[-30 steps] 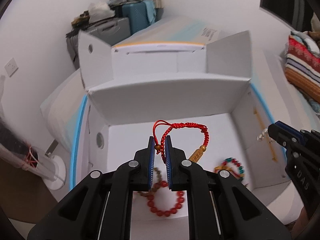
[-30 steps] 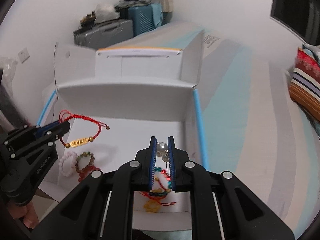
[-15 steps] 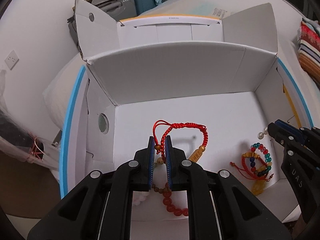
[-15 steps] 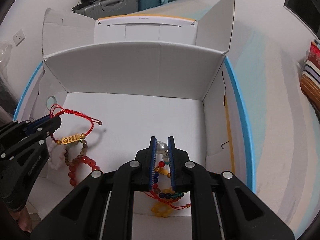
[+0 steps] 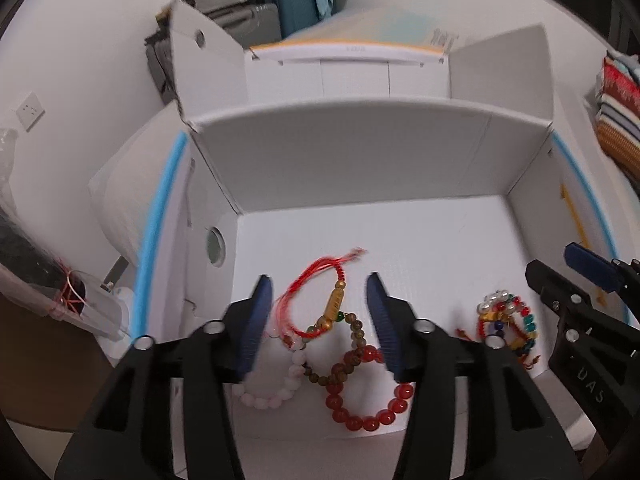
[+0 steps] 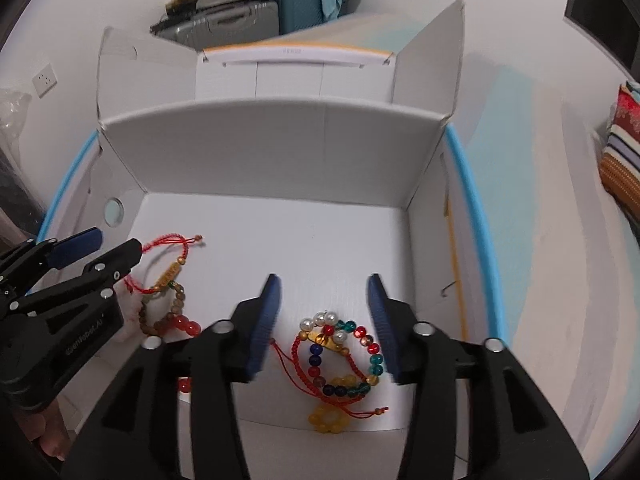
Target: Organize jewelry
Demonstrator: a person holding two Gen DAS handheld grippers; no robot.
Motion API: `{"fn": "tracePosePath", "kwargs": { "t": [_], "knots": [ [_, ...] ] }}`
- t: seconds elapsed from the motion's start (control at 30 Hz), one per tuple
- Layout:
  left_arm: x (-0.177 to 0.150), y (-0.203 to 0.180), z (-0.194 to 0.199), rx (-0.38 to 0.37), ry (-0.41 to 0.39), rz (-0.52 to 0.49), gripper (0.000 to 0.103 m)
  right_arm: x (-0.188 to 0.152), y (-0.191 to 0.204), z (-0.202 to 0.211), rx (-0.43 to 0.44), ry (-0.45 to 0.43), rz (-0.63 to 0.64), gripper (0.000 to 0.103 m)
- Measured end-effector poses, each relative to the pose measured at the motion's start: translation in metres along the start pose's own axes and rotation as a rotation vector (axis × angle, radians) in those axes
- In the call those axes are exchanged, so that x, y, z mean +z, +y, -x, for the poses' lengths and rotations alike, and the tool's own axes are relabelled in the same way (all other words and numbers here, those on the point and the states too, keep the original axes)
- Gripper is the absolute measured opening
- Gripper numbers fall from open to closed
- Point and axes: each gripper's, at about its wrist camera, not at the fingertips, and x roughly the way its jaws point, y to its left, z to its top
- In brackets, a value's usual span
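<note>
Both my tools are opening over the box (image 6: 280,152): left tool (image 5: 318,286) free of the red cord bracelet (image 5: 320,300), right tool (image 6: 322,284) free of the bead bracelets (image 6: 340,356). Risk: a cord snags a pad when I lift.

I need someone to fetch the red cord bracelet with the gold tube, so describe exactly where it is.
Look in the open white box, at the bracelet pile near its left wall. The red cord bracelet lies on top, farthest into the box. Its neighbours are all beads; it alone is thin woven cord with one gold tube charm.
</note>
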Motion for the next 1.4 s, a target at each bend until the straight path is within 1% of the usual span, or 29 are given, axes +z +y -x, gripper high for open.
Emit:
{"fn": "tracePosePath", "kwargs": {
  "t": [0.03, 0.07, 0.1, 0.13, 0.17, 0.2, 0.3, 0.43, 0.53, 0.77, 0.83, 1.0, 1.13, 1.23, 1.33, 1.4],
  "knots": [
    [0.000, 0.000, 0.007, -0.006, -0.017, 0.005, 0.057, 0.000, -0.002, 0.008, -0.005, -0.023, -0.001, 0.059],
    [-0.001, 0.001, 0.016, -0.012, -0.038, 0.013, 0.065, -0.001, -0.003, 0.014, -0.008, -0.039, -0.001, 0.063],
    [-0.002, 0.003, 0.025, -0.017, -0.064, 0.022, 0.074, -0.002, -0.006, 0.023, -0.011, -0.062, -0.007, 0.070],
    [-0.004, 0.005, 0.032, -0.019, -0.081, 0.026, 0.078, -0.003, -0.008, 0.029, -0.014, -0.078, -0.015, 0.075],
    [-0.007, 0.006, 0.040, -0.021, -0.104, 0.030, 0.084, -0.007, -0.011, 0.040, -0.017, -0.109, -0.022, 0.081],
    [-0.010, 0.008, 0.047, -0.021, -0.119, 0.034, 0.089, -0.009, -0.012, 0.046, -0.019, -0.125, -0.023, 0.085],
    [-0.020, 0.012, 0.063, -0.032, -0.152, 0.038, 0.097, -0.020, -0.015, 0.064, -0.028, -0.175, -0.035, 0.095],
    [-0.039, 0.018, 0.080, -0.055, -0.182, 0.055, 0.097, -0.041, -0.019, 0.080, -0.051, -0.211, -0.045, 0.095],
    [-0.056, 0.022, 0.089, -0.055, -0.204, 0.060, 0.097, -0.057, -0.021, 0.088, -0.055, -0.222, -0.050, 0.095],
    [-0.094, 0.026, 0.093, -0.068, -0.223, 0.077, 0.097, -0.097, -0.023, 0.092, -0.052, -0.220, -0.080, 0.095],
    [-0.102, 0.028, 0.093, -0.087, -0.219, 0.081, 0.097, -0.104, -0.023, 0.092, -0.054, -0.218, -0.085, 0.095],
    [-0.113, 0.024, 0.094, -0.071, -0.223, 0.059, 0.097, -0.112, -0.020, 0.091, -0.050, -0.211, -0.091, 0.095],
    [-0.116, 0.019, 0.092, -0.039, -0.223, 0.050, 0.097, -0.113, -0.018, 0.089, -0.050, -0.203, -0.095, 0.095],
    [-0.118, 0.018, 0.091, -0.037, -0.224, 0.049, 0.097, -0.114, -0.017, 0.089, -0.053, -0.201, -0.091, 0.095],
    [-0.119, 0.018, 0.090, -0.057, -0.223, 0.049, 0.097, -0.114, -0.018, 0.088, -0.054, -0.198, -0.088, 0.095],
    [-0.119, 0.018, 0.089, -0.056, -0.216, 0.044, 0.097, -0.114, -0.018, 0.087, -0.052, -0.195, -0.091, 0.095]
  ]
}}
